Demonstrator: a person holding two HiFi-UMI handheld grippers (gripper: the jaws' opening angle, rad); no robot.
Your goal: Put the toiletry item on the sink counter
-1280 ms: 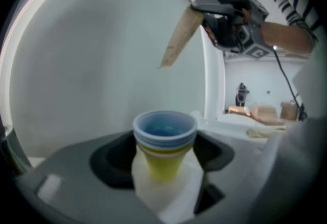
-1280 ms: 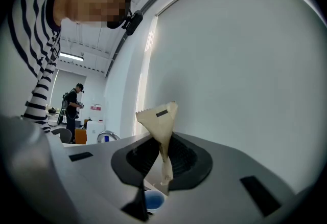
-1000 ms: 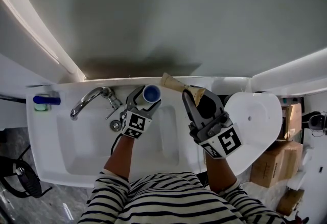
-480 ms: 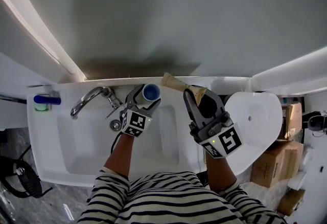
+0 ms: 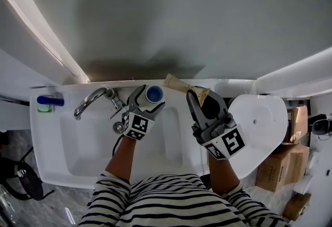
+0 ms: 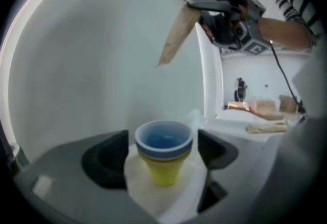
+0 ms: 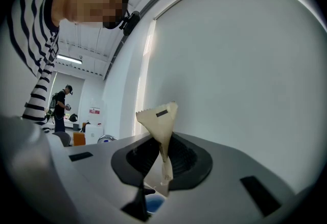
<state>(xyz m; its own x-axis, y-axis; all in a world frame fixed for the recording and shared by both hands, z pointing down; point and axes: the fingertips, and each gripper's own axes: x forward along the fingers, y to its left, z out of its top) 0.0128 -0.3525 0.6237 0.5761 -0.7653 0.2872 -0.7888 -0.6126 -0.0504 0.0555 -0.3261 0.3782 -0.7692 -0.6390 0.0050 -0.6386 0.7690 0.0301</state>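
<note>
Blue-rimmed yellow cup (image 6: pixel 164 152) loose between just-opening jaws of left hand-held gripper (image 5: pixel 149 99); right hand-held gripper (image 7: pixel 158 159) tight on tan sachet (image 7: pixel 159 118).

cup (image 5: pixel 154 94): yellow body, blue rim, upright, standing on white desk (image 5: pixel 124 85) at its back edge | packet (image 5: pixel 179 85): beige, flat, long, tilted, one end pinched in right gripper (image 5: pixel 201 95), lifted off desk, near right of cup

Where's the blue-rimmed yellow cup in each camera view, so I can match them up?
Head view: the cup sits at centre, right of the tap.
Left gripper view: low centre.
Right gripper view: only a blue sliver at the bottom edge.
Shared landmark: the tan packet.
</note>
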